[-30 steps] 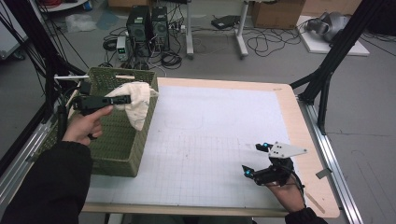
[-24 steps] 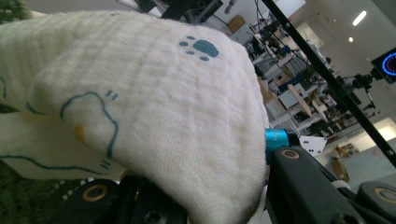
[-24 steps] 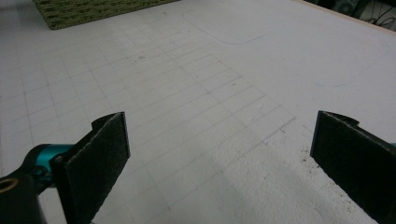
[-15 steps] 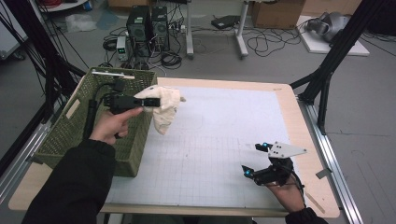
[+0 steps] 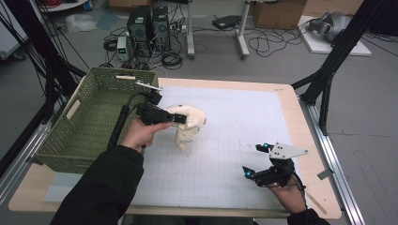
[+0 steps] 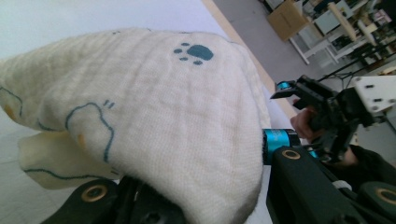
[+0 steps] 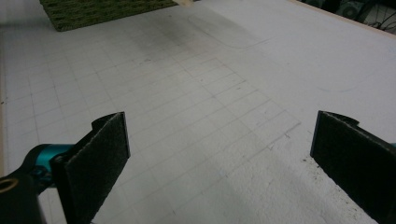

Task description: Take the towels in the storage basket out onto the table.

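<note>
**Paw-print cloth held above the mat**

The left gripper (image 5: 180, 119) was clenched on a cream muslin cloth (image 5: 188, 126), which hung bunched from its jaws over the white gridded mat (image 5: 234, 122), just to the right of the green woven basket (image 5: 89, 122). The cloth's lower folds drooped toward the mat; I could not tell whether they touched it. Seen from the left gripper view, the cloth (image 6: 140, 116) bulged up between the black jaws, with a teal paw print (image 6: 195, 52) near its top and thin teal outlines drawn across its side. The person's left hand (image 5: 141, 133) gripped the tool from a dark sleeve (image 5: 98, 187), and a black cable (image 5: 119, 124) trailed back over the basket's rim.

The right gripper (image 5: 256, 161) sat near the front right corner of the mat, well apart from the cloth, with its jaws released and wide. In the right gripper view its two dark pads (image 7: 100, 158) stood spread with bare gridded mat (image 7: 210, 116) between them. The wooden table (image 5: 309, 140) showed as a pale border around the mat.
</note>
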`<state>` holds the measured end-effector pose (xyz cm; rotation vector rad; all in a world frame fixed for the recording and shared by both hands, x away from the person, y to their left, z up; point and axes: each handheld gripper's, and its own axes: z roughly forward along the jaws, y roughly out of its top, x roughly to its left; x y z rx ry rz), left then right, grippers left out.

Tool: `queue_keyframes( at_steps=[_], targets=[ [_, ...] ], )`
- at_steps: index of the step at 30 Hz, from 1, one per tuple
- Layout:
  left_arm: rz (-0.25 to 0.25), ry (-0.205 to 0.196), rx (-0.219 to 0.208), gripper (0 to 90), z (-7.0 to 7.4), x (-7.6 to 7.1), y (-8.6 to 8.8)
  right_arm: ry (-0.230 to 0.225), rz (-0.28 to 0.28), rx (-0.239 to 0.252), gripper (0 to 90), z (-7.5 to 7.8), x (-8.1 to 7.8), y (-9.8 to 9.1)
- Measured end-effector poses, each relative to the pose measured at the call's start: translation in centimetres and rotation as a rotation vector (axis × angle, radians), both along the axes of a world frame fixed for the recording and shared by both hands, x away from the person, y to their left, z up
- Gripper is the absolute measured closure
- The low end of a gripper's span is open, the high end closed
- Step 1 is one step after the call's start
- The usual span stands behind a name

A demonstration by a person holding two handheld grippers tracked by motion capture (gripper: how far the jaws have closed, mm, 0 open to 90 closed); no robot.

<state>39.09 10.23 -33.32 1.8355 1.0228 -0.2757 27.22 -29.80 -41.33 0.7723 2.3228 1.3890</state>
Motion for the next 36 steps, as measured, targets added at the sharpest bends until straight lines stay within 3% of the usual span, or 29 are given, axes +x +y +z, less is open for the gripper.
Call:
queue_keyframes(
  at_steps=[3,10,12,16,19,23,26,31,33,36],
  targets=[
    [-0.003,-0.006,0.034,76.6,-0.5,-0.3,-1.5,-0.007,0.004,-0.002,3.7,0.0,0.0,0.1],
    [0.005,-0.043,0.051,76.6,-1.7,-1.3,-5.0,-0.012,0.008,0.002,4.3,0.1,0.1,0.1],
    [0.003,-0.012,0.025,76.6,-2.5,-1.2,-5.8,-0.008,0.009,0.003,4.3,0.1,0.1,0.1],
    [0.059,-0.029,0.093,76.3,-4.1,-1.1,-7.2,-0.003,0.007,0.004,4.5,0.1,0.1,0.1],
    [0.107,-0.021,0.071,76.1,-5.5,-0.9,-7.7,-0.008,0.009,0.001,5.1,0.0,0.2,0.1],
    [0.128,-0.014,0.098,75.1,-7.2,-0.4,-8.7,0.003,0.008,-0.004,7.5,-0.1,0.6,0.3],
    [0.137,-0.006,0.082,72.6,-8.1,0.0,-9.6,0.006,0.025,-0.006,19.8,-0.2,1.1,0.7],
    [0.15,0.001,0.111,64.9,-9.8,0.7,-10.3,0.035,0.066,-0.034,39.5,-0.3,2.6,2.5],
    [0.145,-0.011,0.118,63.6,-10.2,0.9,-10.4,0.036,0.095,-0.074,43.9,-0.5,3.2,3.7],
    [0.151,-0.028,0.102,58.5,-10.4,1.0,-10.5,0.037,0.125,-0.095,48.5,-0.9,3.9,5.0]
  ],
)
